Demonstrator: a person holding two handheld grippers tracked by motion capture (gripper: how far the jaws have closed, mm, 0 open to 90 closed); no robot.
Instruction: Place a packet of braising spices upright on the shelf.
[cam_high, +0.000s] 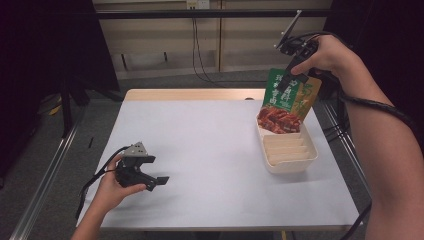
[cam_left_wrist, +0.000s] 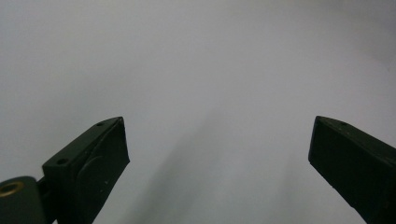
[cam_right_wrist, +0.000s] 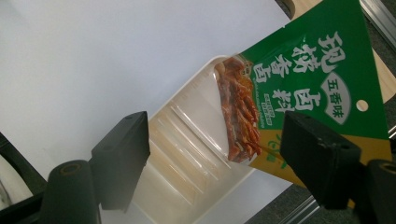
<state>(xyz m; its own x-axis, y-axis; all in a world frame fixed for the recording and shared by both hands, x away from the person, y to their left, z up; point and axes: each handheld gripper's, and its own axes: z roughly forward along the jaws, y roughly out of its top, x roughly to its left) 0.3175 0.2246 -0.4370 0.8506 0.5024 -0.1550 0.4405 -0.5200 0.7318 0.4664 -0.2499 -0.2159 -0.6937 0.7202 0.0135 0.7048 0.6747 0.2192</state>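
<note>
Resting tilted with its lower end in the white tray's (cam_high: 291, 162) far end at the tabletop's (cam_high: 210, 150) right, green seasoning pouch (cam_high: 285, 102), apparently released by wide-jawed right gripper (cam_right_wrist: 215, 154) for storage; left gripper (cam_left_wrist: 219, 154) wide, empty, near-left.

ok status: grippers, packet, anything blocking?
Left gripper open, low over table. Right gripper open above green packet, which leans in white tray. Nothing blocking.
</note>
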